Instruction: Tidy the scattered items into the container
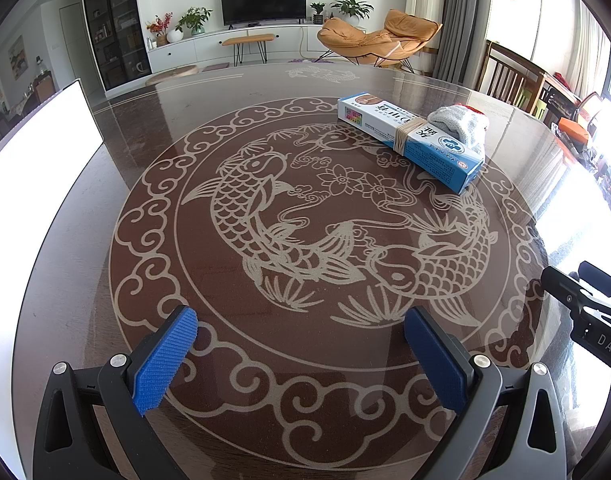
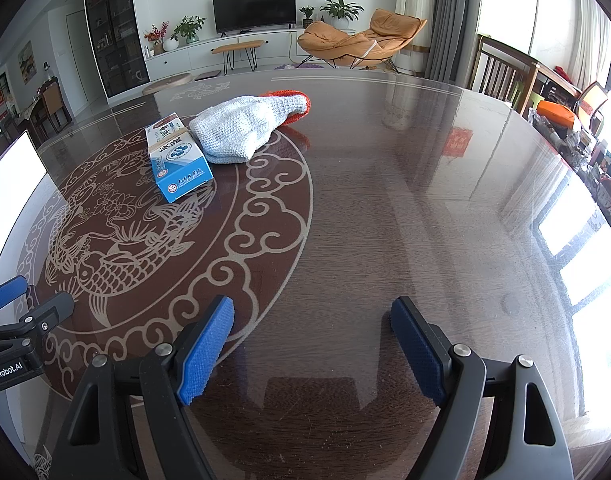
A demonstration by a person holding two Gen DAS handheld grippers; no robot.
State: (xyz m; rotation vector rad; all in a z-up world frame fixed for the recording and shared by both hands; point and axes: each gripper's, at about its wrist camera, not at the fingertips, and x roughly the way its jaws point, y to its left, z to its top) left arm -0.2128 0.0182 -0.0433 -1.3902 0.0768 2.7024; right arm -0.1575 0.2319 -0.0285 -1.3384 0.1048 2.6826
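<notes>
**Both tools empty, two items still out on the desk**

**Left wrist view.**
- Left tool (image 1: 301,354): jaws spread wide, nothing between the blue pads, poised low over the round desk (image 1: 345,64) with its carp and cloud pattern.
- Blue-and-white carton (image 1: 409,136): lies flat on the far right of the pattern, bound round the middle with what looks like a rubber band. Chinese characters run along its top face; I cannot read them with confidence. A round blue emblem sits near the close end.
- Knitted item (image 1: 459,122): pale grey with a red edge, touching the carton's far side.
- White container (image 1: 41,136): only a bright white wall shows at the left edge, well apart from both items.
- Part of the other tool's black body shows at the lower right, lettered "DAS".

**Right wrist view.**
- Right tool (image 2: 311,350): jaws likewise wide apart and empty, over bare dark wood.
- Carton (image 2: 179,160) and knitted item (image 2: 241,130) lie ahead to the left, touching; the red-orange cuff faces away.
- Container wall (image 2: 13,160) at the left edge.
- The left tool's body at the lower left reads "GenRobot.AI".

**Step in hand, as I judge it:** the first pick has not begun. The next move calls for a reach forward to either item, closing across the carton's narrow width or pinching the soft knit, then a carry leftward to the container.
</notes>
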